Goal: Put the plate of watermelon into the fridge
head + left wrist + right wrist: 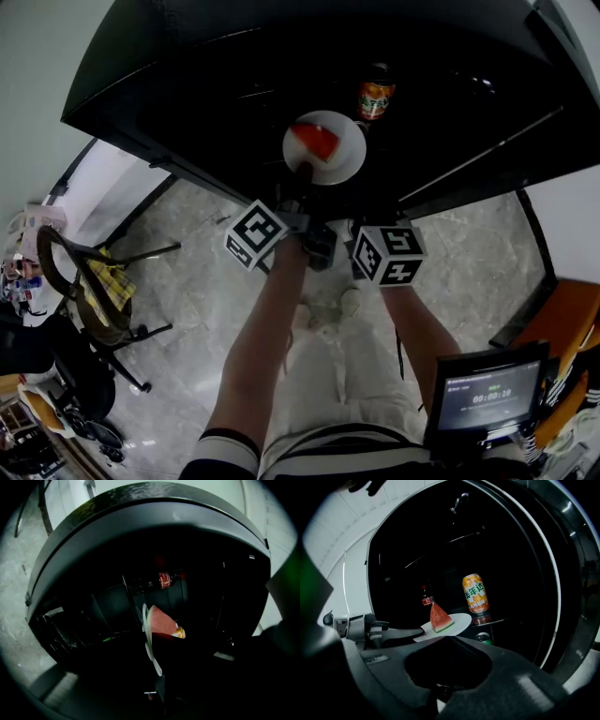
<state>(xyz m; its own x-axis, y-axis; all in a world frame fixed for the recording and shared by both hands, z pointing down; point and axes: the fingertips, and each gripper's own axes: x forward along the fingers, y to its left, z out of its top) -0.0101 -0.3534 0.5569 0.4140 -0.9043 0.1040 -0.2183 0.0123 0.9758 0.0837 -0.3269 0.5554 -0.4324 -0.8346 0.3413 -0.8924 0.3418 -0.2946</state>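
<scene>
A white plate [349,159] carrying a red watermelon wedge [316,141] hangs inside the dark open fridge [187,84]. My left gripper [305,174] is shut on the plate's near rim. The left gripper view has the plate [149,644] edge-on with the wedge [161,620] on its right face. From the right gripper view, the plate [462,619] and wedge [439,617] hover just before a glass shelf, with the left gripper [418,633] clamped on the rim. My right gripper [447,641] is shut on nothing, back from the fridge beside the left one; its marker cube [389,255] shows.
An orange can [475,594] and a dark bottle [426,600] stand on the shelf behind the plate, with a green can [483,638] lower down. A chair with a yellow cloth [98,286] is on the left and a small screen [483,394] is at the lower right.
</scene>
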